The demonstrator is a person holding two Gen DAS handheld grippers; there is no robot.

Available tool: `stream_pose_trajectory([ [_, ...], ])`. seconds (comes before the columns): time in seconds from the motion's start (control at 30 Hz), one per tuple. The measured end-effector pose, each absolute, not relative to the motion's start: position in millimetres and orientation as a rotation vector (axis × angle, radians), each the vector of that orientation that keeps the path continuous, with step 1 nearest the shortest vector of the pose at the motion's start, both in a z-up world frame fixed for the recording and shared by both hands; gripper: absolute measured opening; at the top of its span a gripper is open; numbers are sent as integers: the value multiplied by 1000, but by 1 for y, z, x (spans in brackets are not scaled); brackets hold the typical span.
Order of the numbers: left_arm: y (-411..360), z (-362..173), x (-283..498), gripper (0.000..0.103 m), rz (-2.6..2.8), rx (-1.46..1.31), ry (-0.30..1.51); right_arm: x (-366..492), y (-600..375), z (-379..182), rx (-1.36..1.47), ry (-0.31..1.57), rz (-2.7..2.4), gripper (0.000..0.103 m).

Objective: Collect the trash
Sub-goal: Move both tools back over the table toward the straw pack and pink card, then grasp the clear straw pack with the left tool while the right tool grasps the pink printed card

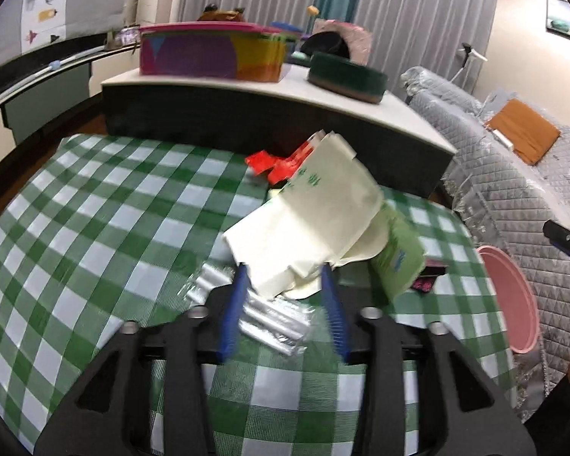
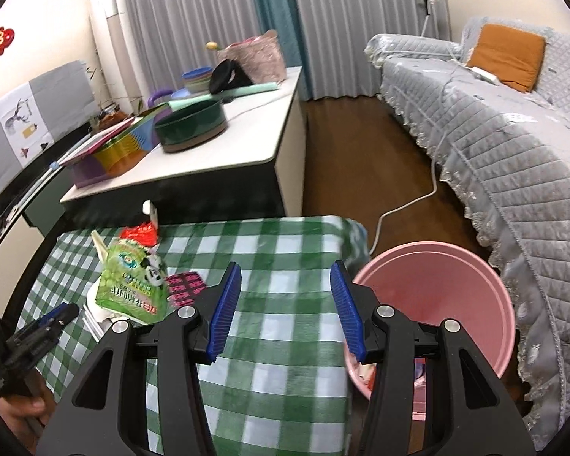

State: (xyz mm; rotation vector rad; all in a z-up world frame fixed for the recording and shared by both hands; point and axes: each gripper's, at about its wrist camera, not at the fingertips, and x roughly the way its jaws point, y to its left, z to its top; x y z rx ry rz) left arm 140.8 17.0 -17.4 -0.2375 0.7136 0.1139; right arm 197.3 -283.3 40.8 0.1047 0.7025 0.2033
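With the left gripper (image 1: pixel 285 269) apart around the cream paper bag (image 1: pixel 307 224), clamp its near edge firmly — then swing toward the pink bin (image 1: pixel 513 296) at three o'clock, where the right gripper (image 2: pixel 285 304) hangs apart and empty.

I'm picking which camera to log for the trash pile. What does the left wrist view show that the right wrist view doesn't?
Only the left wrist view: the cream paper bag with one end between the open left gripper and the clear plastic wrapper beneath the fingers.

Only the right wrist view: the inside of the pink bin with some scraps at the bottom, and the open, empty right gripper.

Both: the checked tablecloth, green packet, red wrapper and the bin.
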Motion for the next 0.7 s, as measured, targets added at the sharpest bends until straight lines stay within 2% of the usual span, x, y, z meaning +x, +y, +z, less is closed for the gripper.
stream_pose_trajectory([
  [0.47,20,-48,157,56,161,-281,815,223,-227,4,38,791,291,50],
  [0.7,19,-57,161,56,183,-264,869,244,-217,-22,106,881,308,51],
])
